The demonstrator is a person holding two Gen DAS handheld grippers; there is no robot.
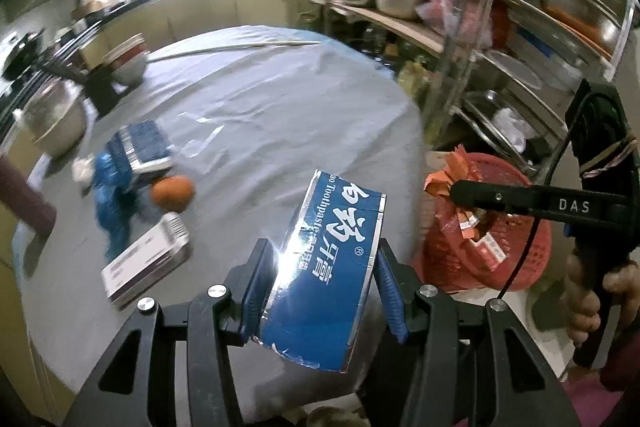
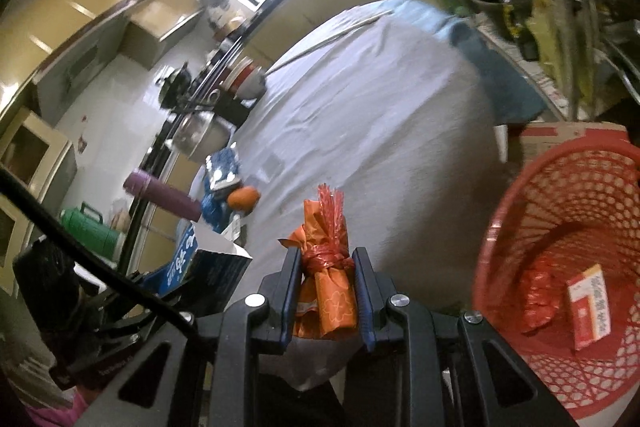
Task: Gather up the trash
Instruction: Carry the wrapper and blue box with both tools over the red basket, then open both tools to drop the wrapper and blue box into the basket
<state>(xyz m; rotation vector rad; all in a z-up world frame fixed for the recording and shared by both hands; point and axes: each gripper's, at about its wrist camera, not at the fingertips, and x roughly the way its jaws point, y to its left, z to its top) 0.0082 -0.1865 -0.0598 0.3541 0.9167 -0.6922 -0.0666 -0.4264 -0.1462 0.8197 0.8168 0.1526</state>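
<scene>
My left gripper [image 1: 320, 267] is shut on a blue toothpaste box [image 1: 328, 267] and holds it above the near edge of the cloth-covered table [image 1: 280, 99]. My right gripper [image 2: 327, 263] is shut on an orange wrapper bundle [image 2: 326, 259] tied with red string, left of the red mesh basket [image 2: 568, 227]. The basket holds a red-and-white carton [image 2: 588, 311] and red wrapping. In the left wrist view the right gripper [image 1: 456, 193] holds the orange bundle [image 1: 438, 179] over the basket [image 1: 492, 227]. The toothpaste box also shows in the right wrist view [image 2: 204, 267].
On the table's left lie a blue packet [image 1: 140, 147], an orange fruit [image 1: 173, 193], a white box [image 1: 146, 263] and blue wrapping [image 1: 110, 195]. Metal bowls [image 1: 56, 119] stand at the far left. A metal rack [image 1: 520, 27] with pots stands right of the table.
</scene>
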